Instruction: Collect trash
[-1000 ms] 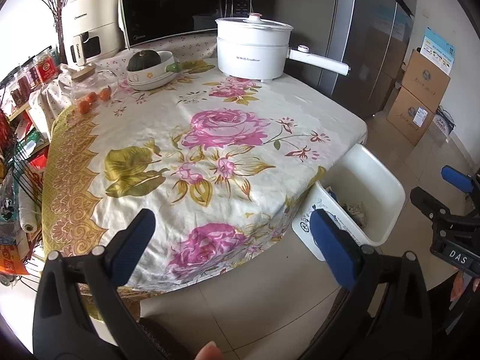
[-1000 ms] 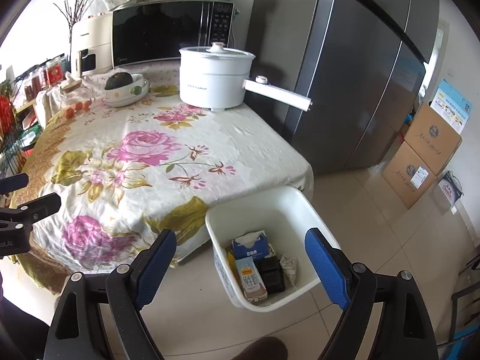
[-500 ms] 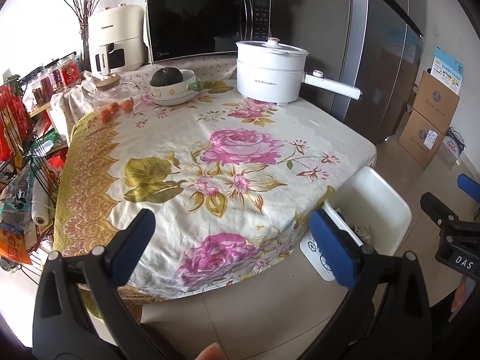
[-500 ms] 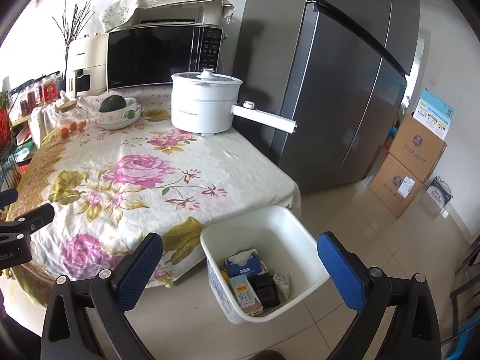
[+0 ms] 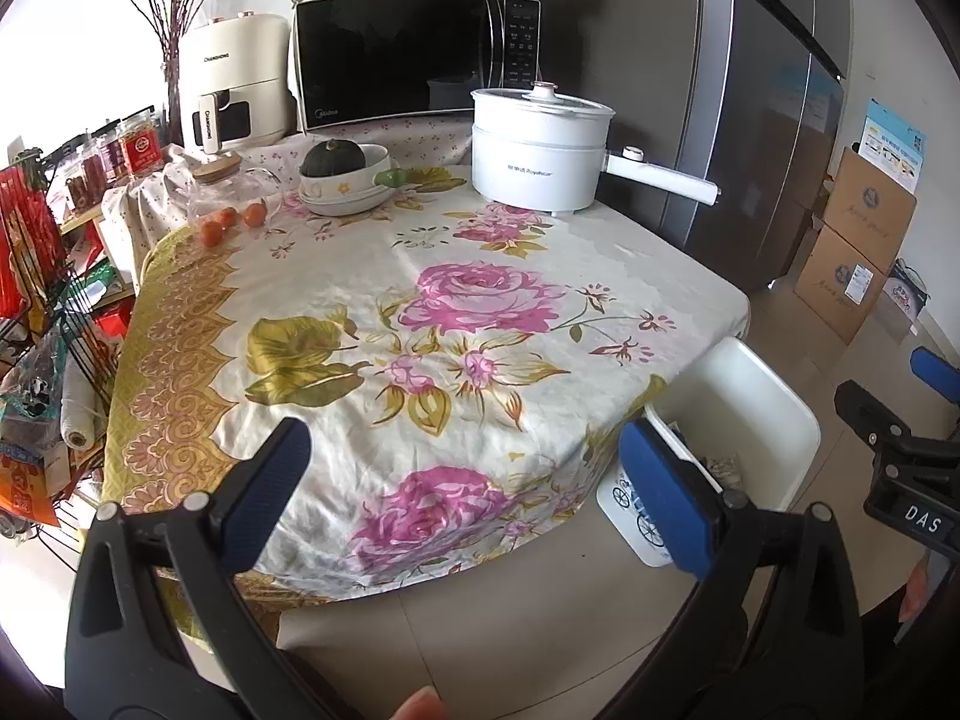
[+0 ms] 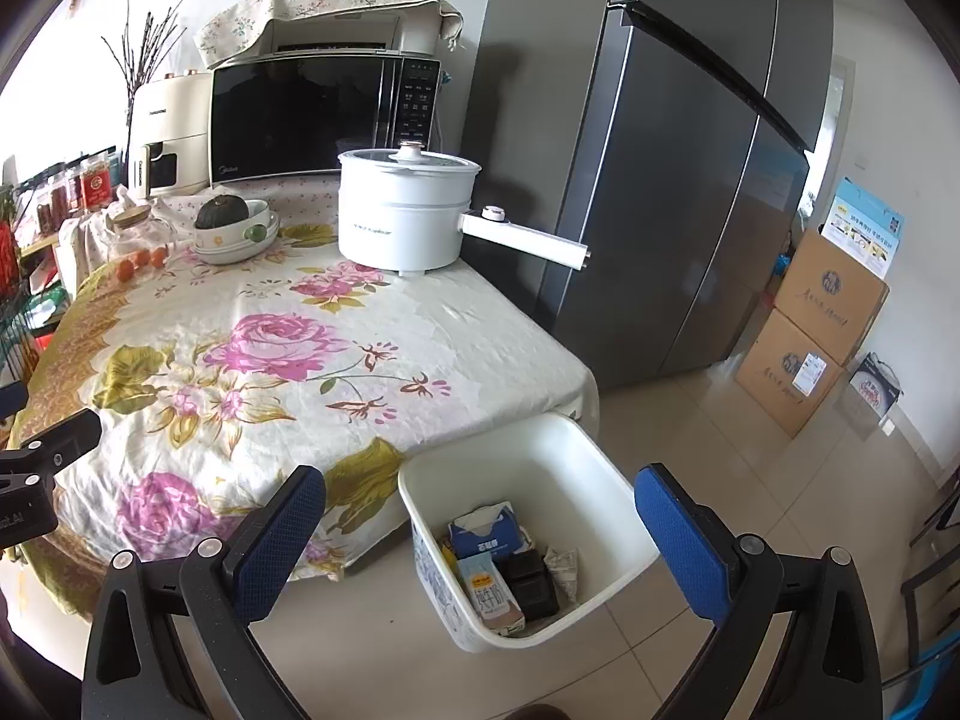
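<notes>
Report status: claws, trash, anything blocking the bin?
Left claw open, empty. Right claw open, empty. White plastic bin on floor beside table, cartons and wrappers inside. No loose trash seen on floral tablecloth; nothing blocking.

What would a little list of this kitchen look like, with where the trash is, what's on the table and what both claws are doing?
trash: cartons and wrappers lie inside the white bin
bin place: on the floor, beside the table's corner
table: flowered cloth, with a white pot, a bowl holding a green squash, small oranges
left claw: open, holding nothing
right claw: open, holding nothing, above the bin
</notes>
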`<control>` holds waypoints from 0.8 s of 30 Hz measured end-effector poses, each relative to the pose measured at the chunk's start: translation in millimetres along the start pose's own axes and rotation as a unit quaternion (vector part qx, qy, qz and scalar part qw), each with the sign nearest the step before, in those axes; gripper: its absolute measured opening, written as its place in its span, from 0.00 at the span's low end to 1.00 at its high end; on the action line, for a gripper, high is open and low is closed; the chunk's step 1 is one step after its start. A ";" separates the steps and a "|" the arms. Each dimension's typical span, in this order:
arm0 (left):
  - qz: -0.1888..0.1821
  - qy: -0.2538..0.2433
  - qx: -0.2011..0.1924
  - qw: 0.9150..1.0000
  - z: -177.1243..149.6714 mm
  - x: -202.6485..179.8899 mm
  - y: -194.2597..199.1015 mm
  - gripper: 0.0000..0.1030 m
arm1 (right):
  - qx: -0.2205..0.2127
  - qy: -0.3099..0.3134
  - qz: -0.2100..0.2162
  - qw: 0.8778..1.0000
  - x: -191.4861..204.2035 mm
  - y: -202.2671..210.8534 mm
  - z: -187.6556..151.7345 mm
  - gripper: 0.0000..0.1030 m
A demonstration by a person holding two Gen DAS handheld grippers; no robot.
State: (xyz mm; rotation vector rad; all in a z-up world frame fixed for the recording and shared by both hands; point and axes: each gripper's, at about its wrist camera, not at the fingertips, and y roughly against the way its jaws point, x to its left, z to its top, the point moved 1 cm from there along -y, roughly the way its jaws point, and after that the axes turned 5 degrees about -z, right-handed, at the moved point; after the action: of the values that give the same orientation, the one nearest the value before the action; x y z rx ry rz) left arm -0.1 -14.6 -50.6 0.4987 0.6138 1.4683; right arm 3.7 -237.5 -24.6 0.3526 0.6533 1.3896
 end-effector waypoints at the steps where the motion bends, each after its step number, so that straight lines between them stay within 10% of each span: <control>1: 0.000 -0.002 -0.001 1.000 0.1 -0.4 0.7 0.99 | 0.000 0.000 0.000 1.000 0.0 -0.1 0.0 1.00; 24: -0.003 -0.003 -0.001 1.000 -0.8 -3.3 -0.2 0.99 | 0.002 -0.002 0.003 1.000 0.6 -1.8 -2.3 1.00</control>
State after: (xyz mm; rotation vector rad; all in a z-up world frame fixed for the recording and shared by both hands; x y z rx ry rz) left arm -0.4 -18.0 -51.1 0.4994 0.6076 1.4613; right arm 3.8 -237.5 -27.5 0.3608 0.6531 1.3941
